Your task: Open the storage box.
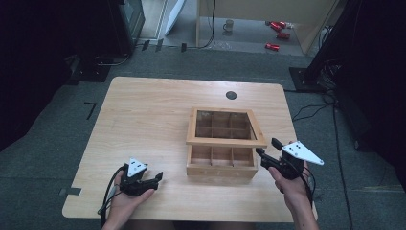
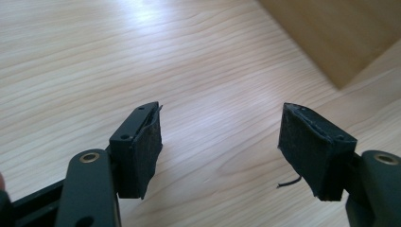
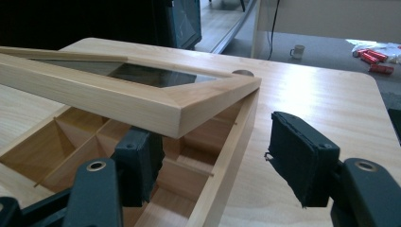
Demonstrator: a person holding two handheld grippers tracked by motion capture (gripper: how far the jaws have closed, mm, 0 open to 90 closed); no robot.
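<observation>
A wooden box [image 1: 221, 168] with several compartments stands right of the table's middle. Its glass-paned lid [image 1: 225, 141] is raised, tilted up at the front. My right gripper [image 1: 267, 147] is open at the box's right front corner. In the right gripper view, one jaw sits inside the box [image 3: 231, 156] under the lid's corner [image 3: 118, 97] and the other outside the wall, so the right gripper [image 3: 217, 156] straddles that wall without closing on it. My left gripper [image 1: 154, 179] rests open near the table's front left, a short way from the box. In its own view the left gripper [image 2: 220, 142] holds nothing, and a box corner [image 2: 331, 38] shows beyond it.
The light wooden table [image 1: 143, 110] has a black round grommet [image 1: 231, 95] behind the box. On the floor beyond lie a mug [image 1: 229, 25] and red cans [image 1: 277, 28]. Cables [image 1: 311, 110] trail on the floor at the right.
</observation>
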